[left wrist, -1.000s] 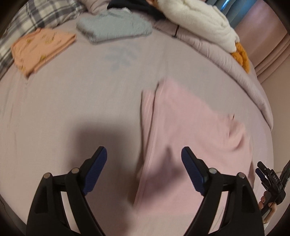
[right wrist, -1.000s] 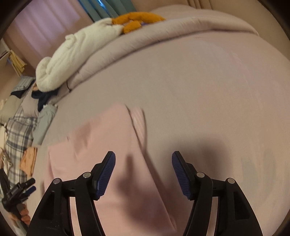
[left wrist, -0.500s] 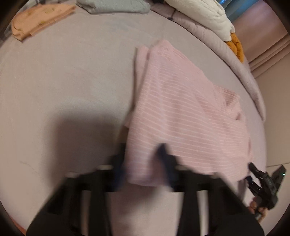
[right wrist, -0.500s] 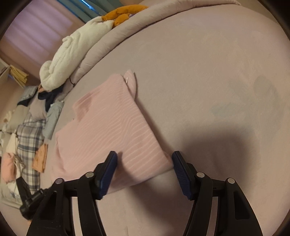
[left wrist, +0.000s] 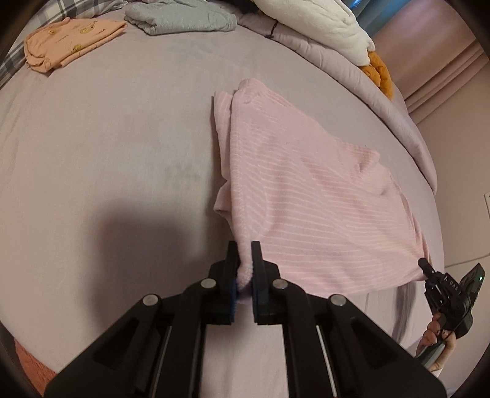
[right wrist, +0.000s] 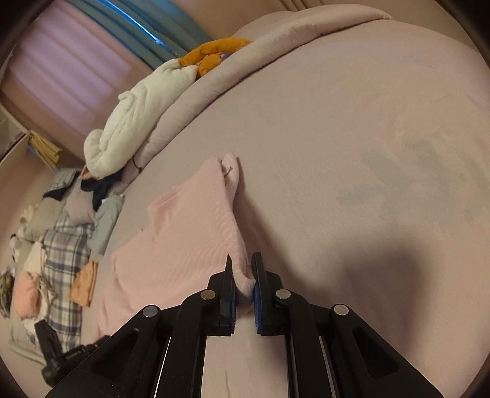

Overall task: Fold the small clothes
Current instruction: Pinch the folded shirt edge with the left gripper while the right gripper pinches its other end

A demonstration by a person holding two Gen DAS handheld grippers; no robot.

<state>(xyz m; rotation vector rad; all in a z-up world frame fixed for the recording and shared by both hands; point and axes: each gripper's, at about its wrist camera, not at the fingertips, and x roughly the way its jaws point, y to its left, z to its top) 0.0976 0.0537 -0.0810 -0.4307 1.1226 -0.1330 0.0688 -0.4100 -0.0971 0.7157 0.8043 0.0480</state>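
A pink striped garment [left wrist: 306,196] lies partly folded on the mauve bed sheet [left wrist: 107,147]. My left gripper [left wrist: 244,260] is shut on its near left corner. My right gripper [right wrist: 243,272] is shut on its near right corner; the garment [right wrist: 190,232] stretches away to the left in the right wrist view. The right gripper also shows at the lower right of the left wrist view [left wrist: 428,271], pinching the cloth's far corner. The left gripper shows at the lower left of the right wrist view [right wrist: 58,355].
A folded orange garment [left wrist: 70,43] and a folded grey one [left wrist: 180,18] lie at the back left. A white fleece [left wrist: 321,21], an orange plush [left wrist: 379,70] and a rolled duvet [right wrist: 245,67] line the far edge. A plaid cloth [right wrist: 64,263] and clothes pile up left.
Both grippers dropped to the garment's near edge and went from wide open to shut on its two near corners.
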